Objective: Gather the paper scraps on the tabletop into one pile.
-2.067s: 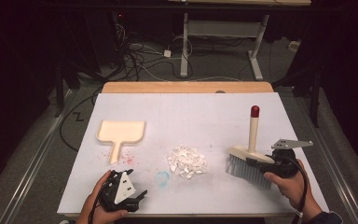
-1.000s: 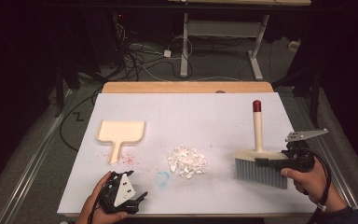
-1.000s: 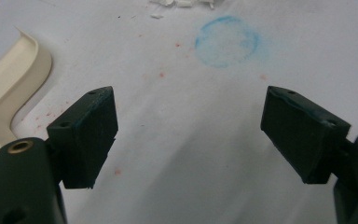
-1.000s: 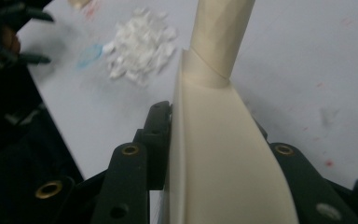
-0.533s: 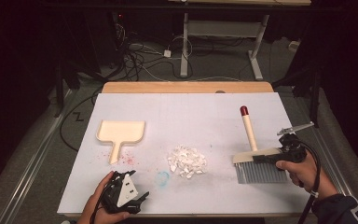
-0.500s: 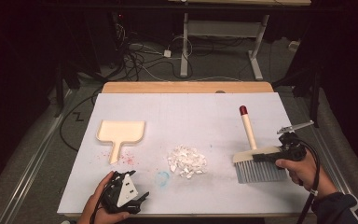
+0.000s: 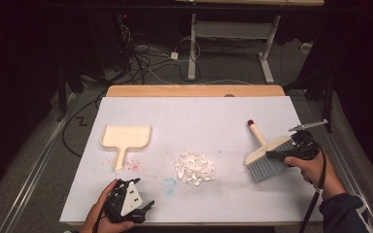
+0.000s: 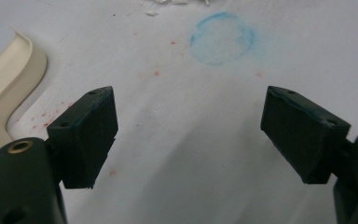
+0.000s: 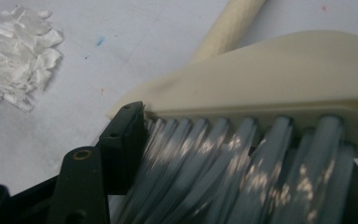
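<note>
Near left: left gripper (image 7: 148, 206) resting on the white table (image 7: 199, 116), jaws wide apart, empty, waiting. Near right: right gripper (image 7: 271, 154) at the brush (image 7: 267, 158), jaws just opened, bristles between them, brush lying tilted, seemingly let go for a better hold. Centre: paper scraps (image 7: 195, 167) piled for sweeping. Far left: dustpan (image 7: 125, 138) ready.

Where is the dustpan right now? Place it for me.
In the high view the cream dustpan lies flat on the left half of the white table, left of the pile of white scraps and beyond the left gripper.
</note>
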Action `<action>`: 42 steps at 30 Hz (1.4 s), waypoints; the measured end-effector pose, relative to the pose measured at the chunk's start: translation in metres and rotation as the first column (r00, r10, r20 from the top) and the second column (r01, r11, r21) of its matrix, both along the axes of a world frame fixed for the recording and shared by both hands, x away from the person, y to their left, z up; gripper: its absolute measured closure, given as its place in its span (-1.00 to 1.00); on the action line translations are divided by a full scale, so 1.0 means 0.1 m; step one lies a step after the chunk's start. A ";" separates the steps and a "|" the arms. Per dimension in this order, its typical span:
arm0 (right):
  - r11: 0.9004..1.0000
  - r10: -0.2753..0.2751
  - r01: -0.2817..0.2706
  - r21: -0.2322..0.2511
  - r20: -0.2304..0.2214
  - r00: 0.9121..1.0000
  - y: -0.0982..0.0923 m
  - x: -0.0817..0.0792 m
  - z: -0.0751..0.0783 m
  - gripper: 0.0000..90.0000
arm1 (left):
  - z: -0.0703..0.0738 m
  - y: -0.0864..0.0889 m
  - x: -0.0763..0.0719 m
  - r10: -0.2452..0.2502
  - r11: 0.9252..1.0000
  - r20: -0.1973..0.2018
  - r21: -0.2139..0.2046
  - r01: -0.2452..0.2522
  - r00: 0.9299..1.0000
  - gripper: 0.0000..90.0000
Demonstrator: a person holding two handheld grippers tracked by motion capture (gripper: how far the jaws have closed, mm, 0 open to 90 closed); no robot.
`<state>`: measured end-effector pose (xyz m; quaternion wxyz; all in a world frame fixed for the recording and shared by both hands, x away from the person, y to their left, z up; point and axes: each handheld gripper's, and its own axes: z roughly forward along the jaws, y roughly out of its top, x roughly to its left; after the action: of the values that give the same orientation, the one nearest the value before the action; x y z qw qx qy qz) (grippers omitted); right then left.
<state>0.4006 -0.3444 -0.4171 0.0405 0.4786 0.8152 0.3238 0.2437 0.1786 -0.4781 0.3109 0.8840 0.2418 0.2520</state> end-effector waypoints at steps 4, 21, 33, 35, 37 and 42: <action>0.999 0.022 -0.019 -0.050 0.046 0.999 0.03 -0.17 -0.01 -0.21 | 0.00 -0.01 0.00 -0.001 1.000 -0.002 0.006 0.001 1.000 -0.61; 0.941 -0.158 0.203 -0.271 0.176 0.972 0.01 -0.50 -0.04 -0.57 | 0.00 -0.01 0.02 0.006 1.000 -0.004 0.016 -0.006 1.000 -0.61; 0.956 -0.222 0.280 -0.082 0.419 0.881 0.00 -0.75 0.13 -0.54 | 0.01 0.00 0.02 0.012 1.000 -0.001 0.004 -0.012 1.000 -0.61; 0.951 -0.217 0.295 -0.092 0.482 0.849 0.00 -0.81 0.22 -0.55 | 0.00 0.00 0.03 0.015 1.000 -0.001 0.002 -0.015 1.000 -0.61; 0.960 -0.195 0.268 -0.077 0.504 0.842 0.00 -0.86 0.28 -0.51 | 0.01 0.00 0.03 0.013 1.000 -0.001 0.004 -0.013 1.000 -0.61; 0.963 -0.145 0.242 -0.123 0.522 0.840 0.09 -0.89 0.27 -0.52 | 0.02 0.00 0.02 0.010 1.000 0.006 -0.006 -0.010 1.000 -0.61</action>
<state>0.3116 -0.3358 -0.3901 0.3306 0.4503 0.7491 0.3562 0.2453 0.1787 -0.4759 0.3131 0.8810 0.2460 0.2556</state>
